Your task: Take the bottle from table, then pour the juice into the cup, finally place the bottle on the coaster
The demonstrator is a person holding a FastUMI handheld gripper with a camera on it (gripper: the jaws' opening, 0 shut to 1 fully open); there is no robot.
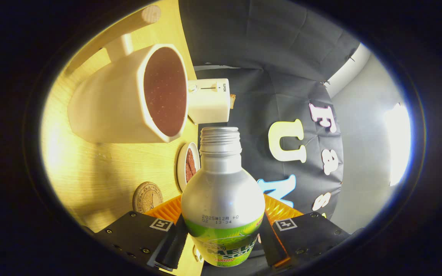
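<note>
My gripper (pixel 221 245) is shut on a silver aluminium bottle (pixel 223 191) with a green label, one finger on each side of its lower body. The whole view is rolled onto its side, so the wooden table (pixel 90 168) stands like a wall beside the bottle. The bottle's threaded mouth (pixel 220 135) has no cap and points just below the rim of a cream cup (pixel 106 107) with a handle. The cup's inside (pixel 165 92) looks speckled reddish brown. A round cork coaster (pixel 147 197) lies on the table close to the near finger.
A small white plate (pixel 182 165) with something brown on it sits between the coaster and the bottle's neck. A white appliance (pixel 208 100) stands beyond the cup. An orange ribbed thing (pixel 167 209) shows behind the bottle. A wooden rod (pixel 129 23) lies past the cup.
</note>
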